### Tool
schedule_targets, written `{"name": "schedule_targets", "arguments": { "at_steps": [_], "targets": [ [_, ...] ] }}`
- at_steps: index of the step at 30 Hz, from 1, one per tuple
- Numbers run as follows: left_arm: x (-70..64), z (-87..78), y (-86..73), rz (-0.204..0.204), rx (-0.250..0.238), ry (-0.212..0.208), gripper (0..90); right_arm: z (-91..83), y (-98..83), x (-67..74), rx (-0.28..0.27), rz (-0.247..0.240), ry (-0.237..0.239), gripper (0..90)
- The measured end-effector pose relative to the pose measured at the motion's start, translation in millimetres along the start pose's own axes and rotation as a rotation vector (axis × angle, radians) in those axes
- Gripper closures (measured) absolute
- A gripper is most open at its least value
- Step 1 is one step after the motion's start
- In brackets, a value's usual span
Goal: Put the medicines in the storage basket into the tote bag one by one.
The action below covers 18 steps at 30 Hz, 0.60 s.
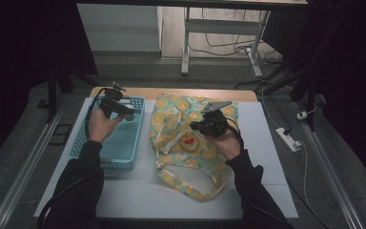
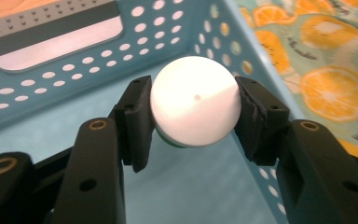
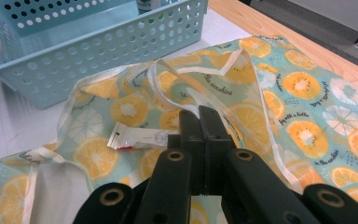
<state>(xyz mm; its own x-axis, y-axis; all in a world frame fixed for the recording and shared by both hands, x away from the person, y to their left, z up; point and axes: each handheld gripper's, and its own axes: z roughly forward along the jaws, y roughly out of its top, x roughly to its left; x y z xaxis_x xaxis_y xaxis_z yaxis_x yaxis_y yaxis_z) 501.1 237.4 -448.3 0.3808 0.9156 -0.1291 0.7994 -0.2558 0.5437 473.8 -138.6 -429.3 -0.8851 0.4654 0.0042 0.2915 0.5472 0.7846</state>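
My left gripper [image 1: 123, 112] hovers over the far end of the light blue perforated basket [image 1: 119, 143]. In the left gripper view its jaws are shut on a white round-topped object [image 2: 195, 100] with a green edge underneath, held above the basket floor [image 2: 191, 186]. My right gripper [image 1: 199, 126] rests on the orange-and-kiwi print cloth bag [image 1: 181, 162]. In the right gripper view my right gripper [image 3: 199, 112] is shut, pinching the bag's white-trimmed edge [image 3: 186, 91]. A small white and red packet [image 3: 135, 137] lies on the bag just left of those jaws.
Basket and bag lie side by side on a white mat [image 1: 138, 195] over a wooden table [image 1: 171, 93]. A dark bottle-like thing [image 3: 147, 5] stands in the basket. A power strip [image 1: 288, 139] and cables lie on the floor at right, a desk frame [image 1: 186, 43] beyond.
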Motion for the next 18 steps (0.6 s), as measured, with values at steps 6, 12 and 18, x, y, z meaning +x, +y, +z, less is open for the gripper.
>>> {"name": "schedule_targets", "arguments": {
  "at_steps": [6,12,18],
  "targets": [
    [-8.4,-15.9,-4.9,0.026,-0.027,-0.023,50.3,-0.1,0.2,0.4,-0.002,-0.002,-0.001,90.0],
    [-18.7,-29.3,-13.0,0.055,-0.053,-0.049,50.3,-0.5,0.2,0.2,-0.004,-0.001,-0.002,90.0],
    [-30.2,-39.3,-21.0,0.086,-0.073,-0.071,50.3,0.5,0.0,0.6,-0.001,-0.004,-0.003,90.0]
  ]
}}
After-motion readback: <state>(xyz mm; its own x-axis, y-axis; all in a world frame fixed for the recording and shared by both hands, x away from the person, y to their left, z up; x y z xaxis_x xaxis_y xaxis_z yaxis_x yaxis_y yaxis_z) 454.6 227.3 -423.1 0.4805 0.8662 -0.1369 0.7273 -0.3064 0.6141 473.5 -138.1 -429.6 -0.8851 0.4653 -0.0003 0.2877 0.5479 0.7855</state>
